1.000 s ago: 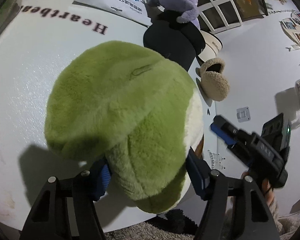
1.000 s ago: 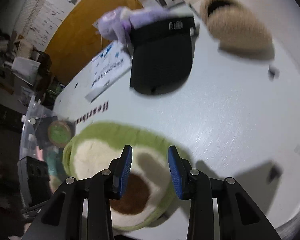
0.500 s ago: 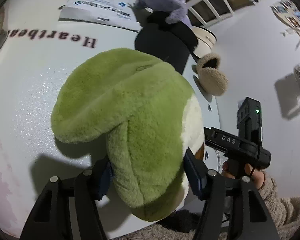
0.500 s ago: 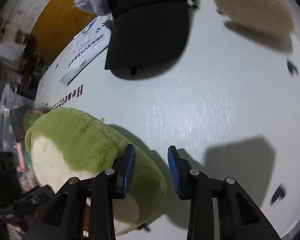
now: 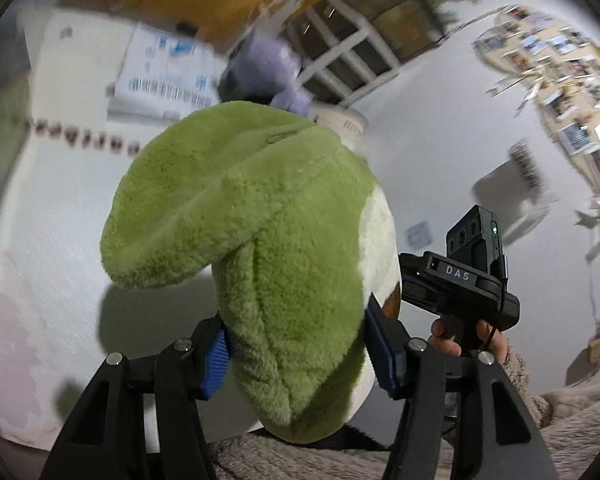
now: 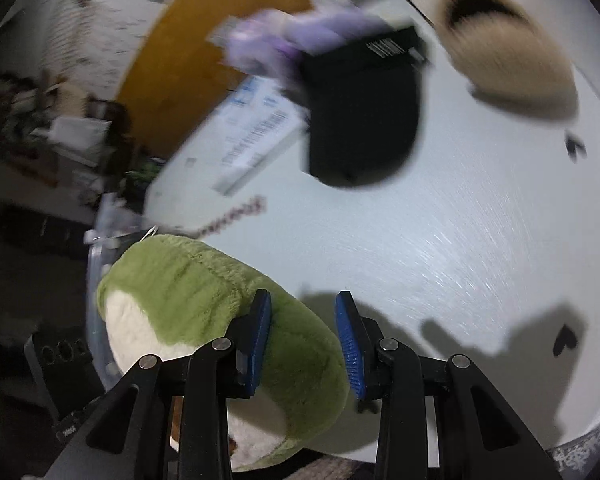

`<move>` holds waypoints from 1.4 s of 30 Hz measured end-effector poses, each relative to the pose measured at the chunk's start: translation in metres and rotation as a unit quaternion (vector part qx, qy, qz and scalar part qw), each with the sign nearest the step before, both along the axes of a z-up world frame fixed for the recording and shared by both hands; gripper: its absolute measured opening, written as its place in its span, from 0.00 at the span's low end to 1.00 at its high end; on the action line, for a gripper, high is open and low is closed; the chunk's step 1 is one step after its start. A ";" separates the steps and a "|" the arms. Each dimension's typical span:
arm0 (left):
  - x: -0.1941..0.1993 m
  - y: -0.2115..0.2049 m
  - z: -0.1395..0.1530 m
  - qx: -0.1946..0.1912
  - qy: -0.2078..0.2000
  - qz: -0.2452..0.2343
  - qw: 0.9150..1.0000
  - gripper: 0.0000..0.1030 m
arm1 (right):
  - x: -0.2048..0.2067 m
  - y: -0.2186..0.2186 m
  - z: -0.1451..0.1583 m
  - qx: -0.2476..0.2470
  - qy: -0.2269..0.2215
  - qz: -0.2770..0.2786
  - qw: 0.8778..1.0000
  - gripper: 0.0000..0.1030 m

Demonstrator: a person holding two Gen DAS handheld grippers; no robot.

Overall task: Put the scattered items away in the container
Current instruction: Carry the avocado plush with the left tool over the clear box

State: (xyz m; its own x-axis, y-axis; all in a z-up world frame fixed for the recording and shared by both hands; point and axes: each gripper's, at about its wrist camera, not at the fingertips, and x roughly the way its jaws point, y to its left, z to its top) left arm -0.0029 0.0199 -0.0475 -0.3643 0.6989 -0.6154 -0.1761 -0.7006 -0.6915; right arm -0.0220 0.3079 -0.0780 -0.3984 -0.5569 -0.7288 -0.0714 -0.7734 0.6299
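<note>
Green-and-cream avocado plush [image 5: 268, 248] is hanging mid-frame above the white counter [image 5: 60, 216], the left gripper [image 5: 296, 356] closing on its end; held there, it could slip free. Right gripper [image 6: 304, 340] is gaping, empty.

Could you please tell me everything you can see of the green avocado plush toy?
The avocado plush is a soft, fuzzy toy: green pile on its back and rim, a cream face and a brown patch like a pit. A stitched seam runs along its back. The left hand-held gripper has its narrow lower end between blue pads, the jaws closing, so the fabric bunches. The plush hangs above the white table, its shadow beneath. The right hand-held gripper stands open beside it.
</note>
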 end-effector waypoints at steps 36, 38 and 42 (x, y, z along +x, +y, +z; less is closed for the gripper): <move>0.008 -0.312 0.085 -0.100 0.093 0.109 0.985 0.59 | 0.005 -0.364 0.072 0.080 0.056 0.346 0.933 0.16; 0.004 -0.316 0.078 -0.096 0.089 0.105 0.986 0.59 | 0.004 -0.370 0.069 0.098 0.051 0.337 0.935 0.16; -0.003 -0.318 0.064 -0.084 0.079 0.092 0.989 0.59 | 0.009 -0.380 0.073 0.184 0.064 0.321 0.927 0.16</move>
State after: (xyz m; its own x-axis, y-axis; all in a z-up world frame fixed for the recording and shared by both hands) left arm -0.0061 -0.2984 0.0164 -0.5772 0.5044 -0.6422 -0.1321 -0.8338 -0.5361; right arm -0.0133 -0.0720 -0.0055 -0.1678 -0.4331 -0.8856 0.5355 -0.7943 0.2870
